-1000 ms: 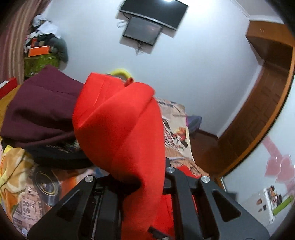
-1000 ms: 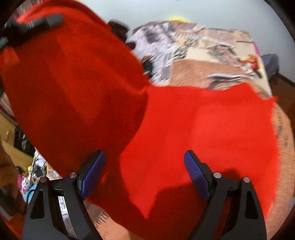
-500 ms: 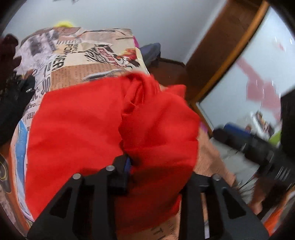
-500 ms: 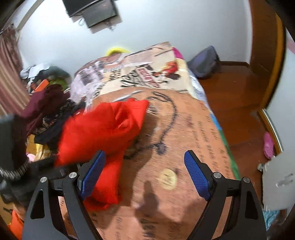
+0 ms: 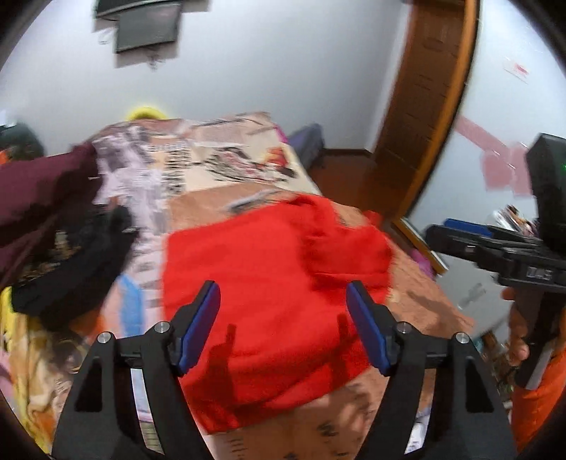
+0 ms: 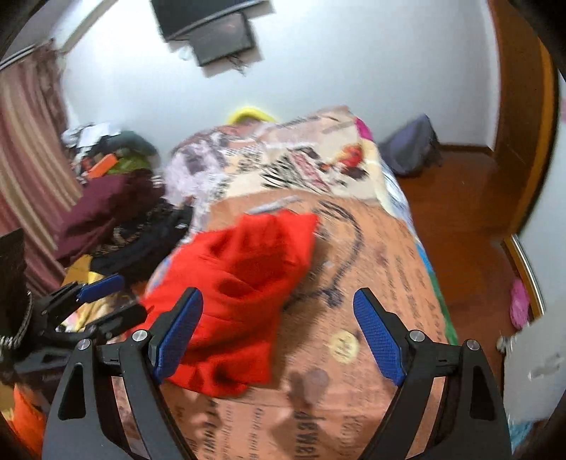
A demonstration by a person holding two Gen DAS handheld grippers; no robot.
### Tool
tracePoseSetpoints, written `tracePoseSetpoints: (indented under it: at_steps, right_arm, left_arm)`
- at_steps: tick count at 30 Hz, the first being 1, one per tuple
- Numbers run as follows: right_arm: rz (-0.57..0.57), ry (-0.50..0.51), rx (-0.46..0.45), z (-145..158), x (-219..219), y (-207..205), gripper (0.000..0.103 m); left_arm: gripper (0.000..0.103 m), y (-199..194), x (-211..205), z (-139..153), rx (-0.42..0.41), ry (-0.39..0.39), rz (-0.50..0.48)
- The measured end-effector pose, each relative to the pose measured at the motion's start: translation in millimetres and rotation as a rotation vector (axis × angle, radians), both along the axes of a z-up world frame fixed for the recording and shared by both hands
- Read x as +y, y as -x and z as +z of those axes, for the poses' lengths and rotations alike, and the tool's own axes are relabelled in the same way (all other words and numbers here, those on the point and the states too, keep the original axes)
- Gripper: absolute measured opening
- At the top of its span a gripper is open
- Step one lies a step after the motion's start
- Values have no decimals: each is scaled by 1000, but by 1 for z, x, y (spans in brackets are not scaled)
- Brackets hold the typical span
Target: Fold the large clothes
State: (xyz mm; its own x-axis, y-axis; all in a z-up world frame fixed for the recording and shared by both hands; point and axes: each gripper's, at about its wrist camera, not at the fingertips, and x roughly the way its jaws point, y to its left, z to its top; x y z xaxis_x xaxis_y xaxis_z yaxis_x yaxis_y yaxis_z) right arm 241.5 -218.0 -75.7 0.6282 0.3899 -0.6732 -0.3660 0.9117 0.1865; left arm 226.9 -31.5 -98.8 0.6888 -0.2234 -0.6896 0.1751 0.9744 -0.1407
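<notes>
A red garment lies crumpled on the bed's patterned cover; it also shows in the right wrist view. My left gripper is open and empty, held above the garment's near part. It also shows in the right wrist view, at the left beside the garment. My right gripper is open and empty above the bed, to the right of the garment. It also shows in the left wrist view, off the bed's right side.
A pile of maroon and black clothes lies on the bed's left side, also in the right wrist view. A wooden door and wooden floor are to the right. A TV hangs on the far wall.
My left gripper has let go of the red garment and opened. The garment has dropped onto the bed. Both grippers have pulled back from it.
</notes>
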Motion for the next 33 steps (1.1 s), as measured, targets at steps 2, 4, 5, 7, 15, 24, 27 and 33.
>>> tracePoseSetpoints:
  at_steps: [2, 4, 5, 7, 15, 24, 27, 33]
  right_arm:
    - [35, 18, -20, 2, 19, -3, 85]
    - [66, 40, -25, 0, 39, -9, 85]
    - [77, 43, -18, -3, 46, -10, 85]
    - [105, 48, -4, -10, 61, -16, 85]
    - [30, 121, 107, -53, 62, -44, 85]
    - [-12, 13, 298, -82, -6, -46, 85]
    - [6, -60, 361, -90, -12, -48, 85]
    - [50, -160, 424, -91, 0, -57, 85]
  left_arm:
    - [74, -2, 23, -2, 6, -31, 71]
    - [74, -3, 42, -7, 19, -38, 125]
    - [74, -3, 52, -10, 26, -38, 148]
    - [74, -2, 68, -15, 35, -44, 183]
    - [74, -4, 96, -40, 99, -15, 215]
    - [74, -30, 108, -86, 246, 161, 194]
    - [74, -37, 112, -101, 301, 259, 180]
    - [74, -49, 126, -124, 392, 475, 174]
